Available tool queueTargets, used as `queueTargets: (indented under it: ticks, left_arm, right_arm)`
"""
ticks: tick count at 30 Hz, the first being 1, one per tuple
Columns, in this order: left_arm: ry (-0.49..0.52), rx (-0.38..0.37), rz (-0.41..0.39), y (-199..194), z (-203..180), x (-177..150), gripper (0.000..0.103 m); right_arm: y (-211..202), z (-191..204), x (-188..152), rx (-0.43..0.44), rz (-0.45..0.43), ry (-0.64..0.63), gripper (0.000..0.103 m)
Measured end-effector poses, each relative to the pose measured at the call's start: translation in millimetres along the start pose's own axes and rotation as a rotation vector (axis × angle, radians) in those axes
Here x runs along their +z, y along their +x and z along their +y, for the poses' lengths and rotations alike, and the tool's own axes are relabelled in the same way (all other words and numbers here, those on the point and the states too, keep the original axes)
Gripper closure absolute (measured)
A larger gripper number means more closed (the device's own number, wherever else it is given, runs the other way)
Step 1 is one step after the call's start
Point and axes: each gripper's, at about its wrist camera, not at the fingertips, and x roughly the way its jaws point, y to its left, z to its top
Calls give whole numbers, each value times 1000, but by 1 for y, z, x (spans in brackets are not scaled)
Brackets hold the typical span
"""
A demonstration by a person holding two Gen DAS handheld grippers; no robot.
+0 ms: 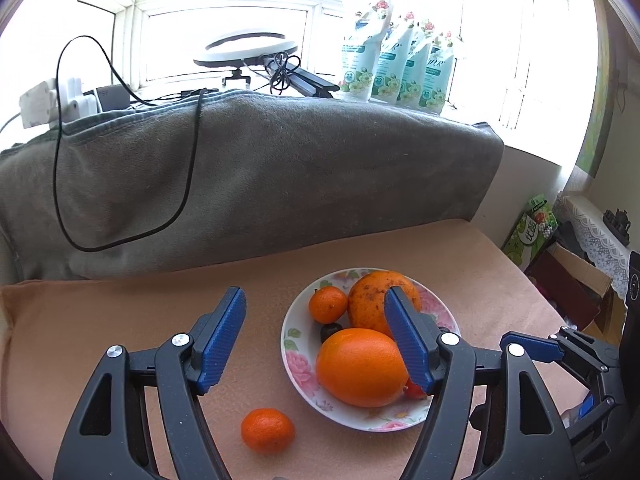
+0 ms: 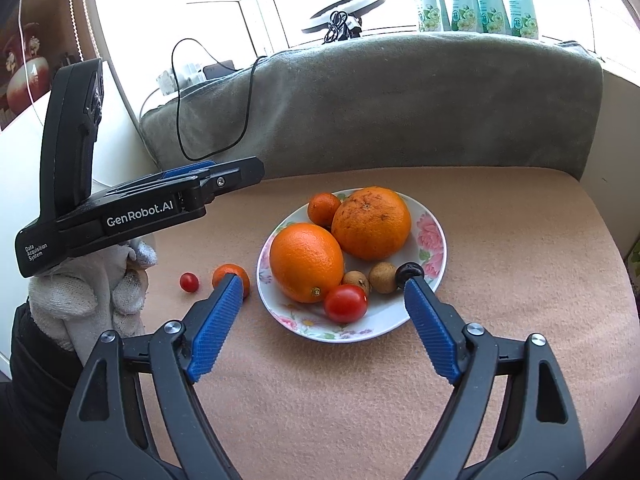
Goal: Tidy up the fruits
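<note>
The floral plate (image 2: 434,236) sits near the middle of the peach-covered worktop (image 2: 520,340), with bare cloth open on every side of it. On it lie 2 big oranges (image 2: 306,268), touching each other, a small mandarin (image 2: 323,209) at the far rim, a red tomato (image 2: 346,303) at the near rim, 2 brown longans (image 2: 383,277) and a dark fruit (image 2: 409,273) near the right rim.

Off the plate, just left of its rim, a second mandarin (image 1: 267,430) and a cherry tomato (image 2: 189,282) rest on the cloth.

The left tongs (image 1: 316,316) hang spread wide with nothing between them, right finger over the plate. The right tongs (image 2: 322,282) are spread too, straddling the plate's near edge, holding nothing.

A grey blanket (image 2: 400,100) rises along the worktop's far edge.
</note>
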Motion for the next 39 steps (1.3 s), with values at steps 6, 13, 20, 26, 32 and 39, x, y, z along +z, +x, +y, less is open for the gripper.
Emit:
queueTargets:
  ticks: [6, 13, 20, 26, 32, 39]
  left_arm:
    - [-2, 20, -19, -17, 8, -6, 31]
    - [-3, 59, -31, -37, 24, -19, 31]
    - [-36, 92, -45, -58, 46, -35, 31]
    - [-79, 127, -29, -76, 68, -61, 31]
    - [-106, 156, 7, -81, 87, -85, 31]
    - [-123, 162, 41, -83, 94, -107, 31]
  right_arm:
    - [-3, 11, -1, 8, 3, -15, 17]
    - [-3, 22, -4, 12, 20, -32, 17]
    - [-4, 29, 0, 43, 17, -21, 17]
    - [-3, 40, 5, 65, 7, -54, 17]
    - [2, 53, 5, 108, 12, -93, 17]
    - [16, 79, -3, 145, 58, -197, 33]
